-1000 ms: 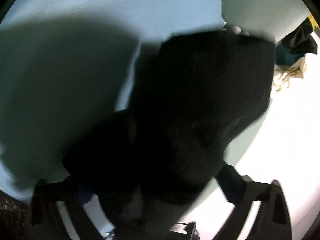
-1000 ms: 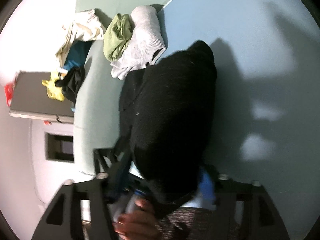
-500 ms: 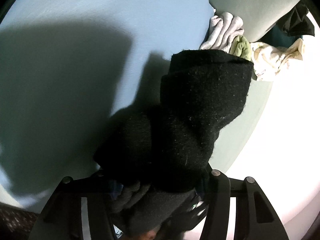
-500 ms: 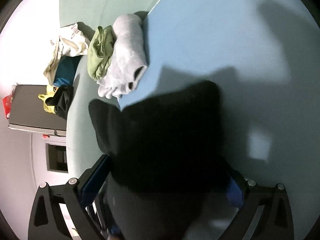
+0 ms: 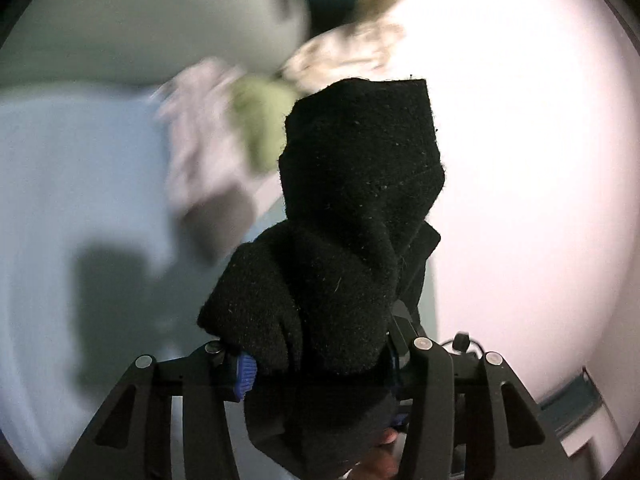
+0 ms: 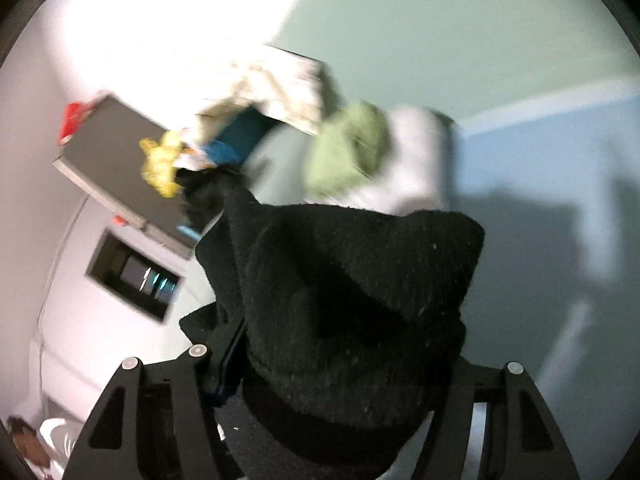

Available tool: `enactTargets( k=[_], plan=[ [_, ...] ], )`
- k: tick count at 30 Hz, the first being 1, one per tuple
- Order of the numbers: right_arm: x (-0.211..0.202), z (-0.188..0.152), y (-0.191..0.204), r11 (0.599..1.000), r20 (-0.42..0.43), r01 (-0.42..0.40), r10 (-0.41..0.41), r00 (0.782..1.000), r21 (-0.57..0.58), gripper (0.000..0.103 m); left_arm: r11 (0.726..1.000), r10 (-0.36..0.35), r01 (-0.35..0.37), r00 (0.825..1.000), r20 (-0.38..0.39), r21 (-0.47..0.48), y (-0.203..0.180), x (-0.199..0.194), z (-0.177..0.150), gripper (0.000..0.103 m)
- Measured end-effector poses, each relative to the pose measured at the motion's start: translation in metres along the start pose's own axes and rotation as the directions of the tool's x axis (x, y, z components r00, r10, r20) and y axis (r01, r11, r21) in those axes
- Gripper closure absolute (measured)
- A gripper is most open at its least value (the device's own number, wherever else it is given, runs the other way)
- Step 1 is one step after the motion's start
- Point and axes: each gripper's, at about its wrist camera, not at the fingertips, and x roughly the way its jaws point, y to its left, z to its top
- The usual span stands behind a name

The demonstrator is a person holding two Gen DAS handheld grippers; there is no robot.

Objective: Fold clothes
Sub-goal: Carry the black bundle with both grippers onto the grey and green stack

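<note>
Black knit garment (image 5: 352, 216) lifted clear of the blue surface (image 5: 72, 208), bunched thick and held between both tools. Left tool (image 5: 320, 364): jaws have just been closing, now clenched on a wad of the black knit; blue pad (image 5: 245, 372) shows at its edge under the cloth. Right tool (image 6: 340, 364): jaws also just been closing, with the same black fabric (image 6: 352, 288) filling the gap; the far finger is buried in cloth, so grasping is probable but not certain. A fingertip (image 5: 386, 436) shows below the left tool.

Background smeared. Pile of other clothes at the surface's far edge: grey piece (image 6: 416, 160), green piece (image 6: 348, 152), cream cloth (image 6: 280, 92), teal and yellow items beyond.

Step in hand, as judged: lifting the knit to shake it open before laying it flat. To do it well:
- spread the tools apart so the bundle hangs open rather than doubled;
- find two matching corners or shoulders, regrip there;
- keep clear of the pile, lower onto bare blue surface, bottom hem touching first.
</note>
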Motion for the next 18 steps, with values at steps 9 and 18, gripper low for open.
enactTargets(
  k=[9, 18],
  plan=[
    [0.129, 0.213, 0.063, 0.992, -0.019, 0.018, -0.021, 1.0, -0.123, 0.025, 0.995, -0.071, 0.049, 0.96, 0.269, 0.089, -0.006, 0.129, 0.151, 0.052],
    [0.263, 0.215, -0.061, 0.962, 0.071, 0.268, -0.271, 0.96, 0.05, 0.0, 0.999, 0.026, -0.031, 0.973, 0.228, 0.018, 0.092, 0.19, 0.162, 0.056]
  ],
)
